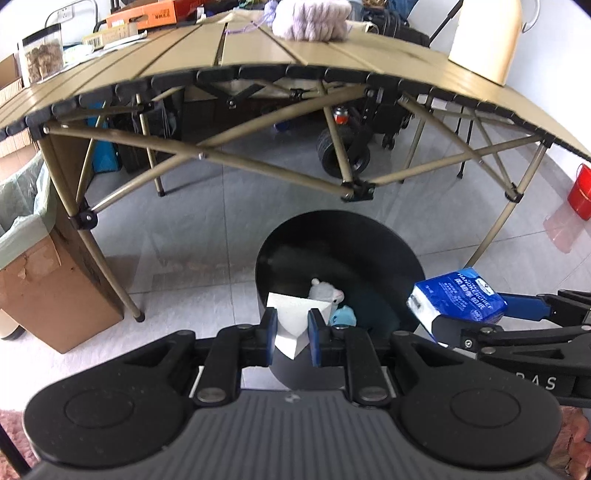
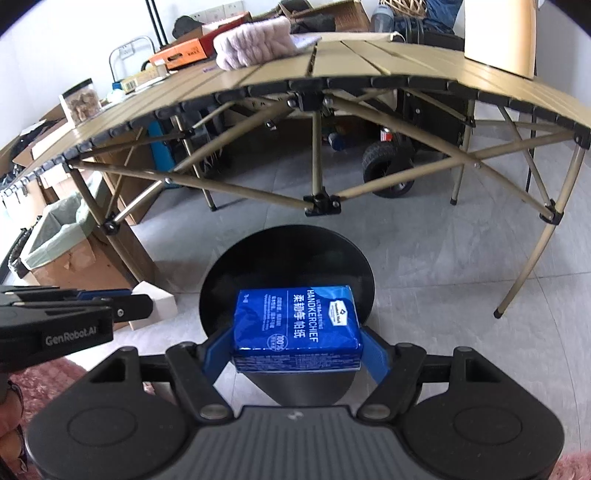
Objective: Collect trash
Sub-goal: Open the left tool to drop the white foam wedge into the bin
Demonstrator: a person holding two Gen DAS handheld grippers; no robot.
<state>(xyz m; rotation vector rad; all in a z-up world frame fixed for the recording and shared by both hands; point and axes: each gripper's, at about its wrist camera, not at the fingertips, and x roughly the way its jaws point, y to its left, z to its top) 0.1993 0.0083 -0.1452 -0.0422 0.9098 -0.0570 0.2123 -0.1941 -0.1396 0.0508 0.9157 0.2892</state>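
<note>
A round black bin [image 1: 380,251] stands on the floor before a folding table; it also shows in the right wrist view [image 2: 258,258]. My left gripper [image 1: 291,326] is shut on a white paper box [image 1: 291,325] and holds it over the bin's near rim. Inside the bin lie a small grey plush toy [image 1: 327,293] and a light blue toy [image 1: 343,317]. My right gripper [image 2: 295,341] is shut on a blue handkerchief pack [image 2: 295,325] above the bin; the pack also shows at the right in the left wrist view [image 1: 458,299].
A tan folding table [image 1: 258,55] spans the back, with a pink fluffy item [image 1: 314,18], a jar [image 1: 40,55] and boxes on it. A cardboard box with a green liner [image 1: 40,266] stands left. A red container [image 1: 581,192] is at the right. A wheeled cart [image 1: 343,151] sits under the table.
</note>
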